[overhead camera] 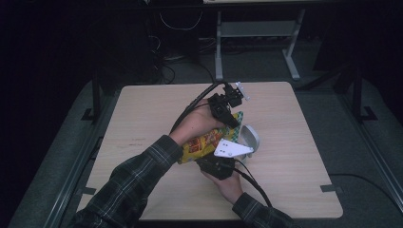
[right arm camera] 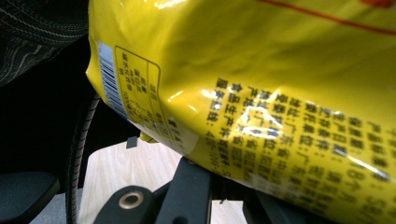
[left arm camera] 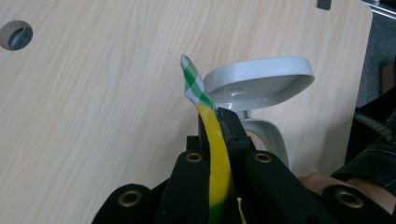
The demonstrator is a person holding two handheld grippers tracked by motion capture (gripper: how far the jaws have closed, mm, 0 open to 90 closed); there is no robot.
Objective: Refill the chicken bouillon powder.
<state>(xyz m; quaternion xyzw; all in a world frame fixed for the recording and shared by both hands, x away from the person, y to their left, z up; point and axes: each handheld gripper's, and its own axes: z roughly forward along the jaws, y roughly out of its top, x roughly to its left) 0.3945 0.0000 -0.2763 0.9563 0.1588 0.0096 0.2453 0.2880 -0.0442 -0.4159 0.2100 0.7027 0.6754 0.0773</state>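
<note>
1. High view: on the left, the person's plaid sleeve reaches across the wooden table. That hand's left gripper is clamped on the green-checked top edge of a yellow snack bag, held up above the middle of the table.
2. Just right, the right gripper is closed on the bag's lower part.
3. Farther right, touching or just beside the bag, stands a small white bin with its lid flipped up.
4. I'd judge the bag light, soft, crinkly and slick; its flat sealed edges are the surest places to pinch.
5. The bin's inside is hidden, and whether the bag is open is hard to tell.
</note>
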